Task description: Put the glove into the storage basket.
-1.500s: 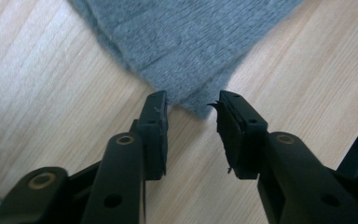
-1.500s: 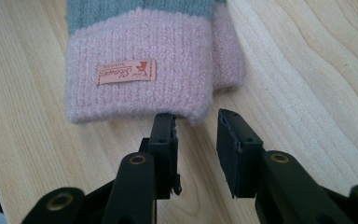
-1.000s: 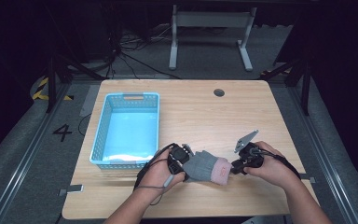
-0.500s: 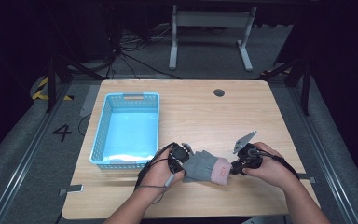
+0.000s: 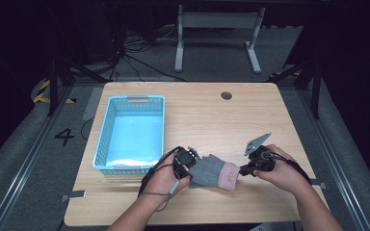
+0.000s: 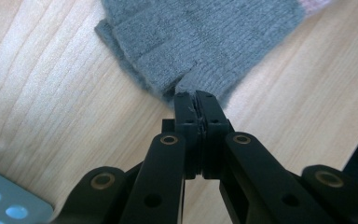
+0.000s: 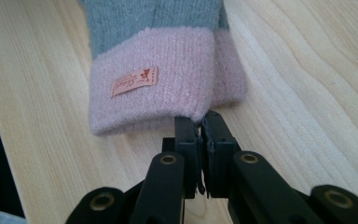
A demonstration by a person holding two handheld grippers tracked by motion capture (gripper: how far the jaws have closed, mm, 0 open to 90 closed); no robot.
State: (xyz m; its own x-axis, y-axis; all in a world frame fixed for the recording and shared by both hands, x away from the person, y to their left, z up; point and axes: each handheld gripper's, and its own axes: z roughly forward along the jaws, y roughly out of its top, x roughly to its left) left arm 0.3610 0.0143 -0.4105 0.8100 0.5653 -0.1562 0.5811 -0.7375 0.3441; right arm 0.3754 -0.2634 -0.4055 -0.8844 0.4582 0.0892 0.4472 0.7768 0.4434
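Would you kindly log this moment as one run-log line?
left claw: shut on glove fingertip edge | right claw: just closed on pink cuff | glove flat on table

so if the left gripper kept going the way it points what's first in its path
The grey glove: the left gripper is already shut on its finger-end edge, so it would push straight into the knit.

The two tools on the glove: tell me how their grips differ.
The left tool is pinched on the grey fingertip end of the glove; the right tool is pinched on its pink cuff edge. Seen from above, the left tool has no grey plate on top; the right tool carries one. Both have just been closing and grip only a thin fold of knit, low over the table.
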